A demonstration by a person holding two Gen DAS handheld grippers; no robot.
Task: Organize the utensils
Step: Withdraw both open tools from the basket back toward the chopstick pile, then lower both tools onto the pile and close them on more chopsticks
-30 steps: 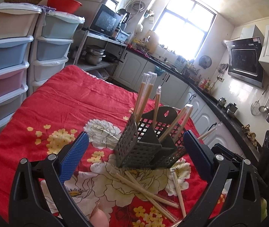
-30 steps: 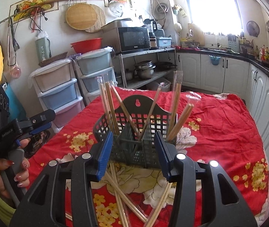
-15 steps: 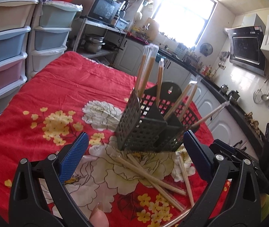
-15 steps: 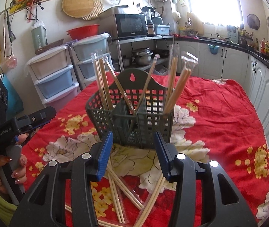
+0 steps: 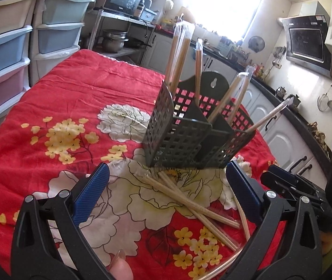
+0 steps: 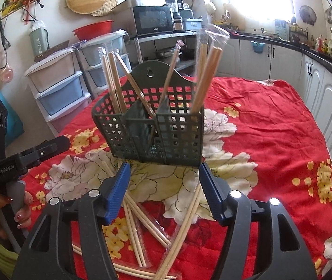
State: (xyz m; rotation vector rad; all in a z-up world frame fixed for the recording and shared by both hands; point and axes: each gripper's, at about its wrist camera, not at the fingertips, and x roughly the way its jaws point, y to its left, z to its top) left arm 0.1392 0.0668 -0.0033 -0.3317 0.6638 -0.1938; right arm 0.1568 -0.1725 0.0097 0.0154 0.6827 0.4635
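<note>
A dark green slotted utensil caddy (image 5: 189,135) stands upright on the worktop (image 5: 77,88), which is draped in a red cloth printed with white and yellow flowers. Several pairs of wooden chopsticks in clear sleeves (image 6: 203,79) stand in its compartments, leaning out at different angles; one pair (image 5: 268,116) tilts far over the caddy's side toward the kitchen cabinets. More loose chopsticks (image 5: 189,200) lie crossed on the cloth just in front of the caddy, between it and both cameras. The left tongs (image 5: 166,193) hover low over the cloth with their blue-padded jaws wide apart and nothing between them; the caddy sits just beyond their tips, roughly centred in the gap, and the scattered chopsticks lie beneath and between the jaws. The right tongs (image 6: 164,191) are likewise spread apart and empty, facing the caddy's front wall from near, with the loose chopsticks (image 6: 140,228) fanned on the cloth under and between their jaws. In the right wrist view the left tongs appear at the left edge, gripped by a hand (image 6: 2,212) with red-painted nails, well apart from the caddy. Stacked plastic drawers (image 5: 7,53) stand beyond the worktop.
</note>
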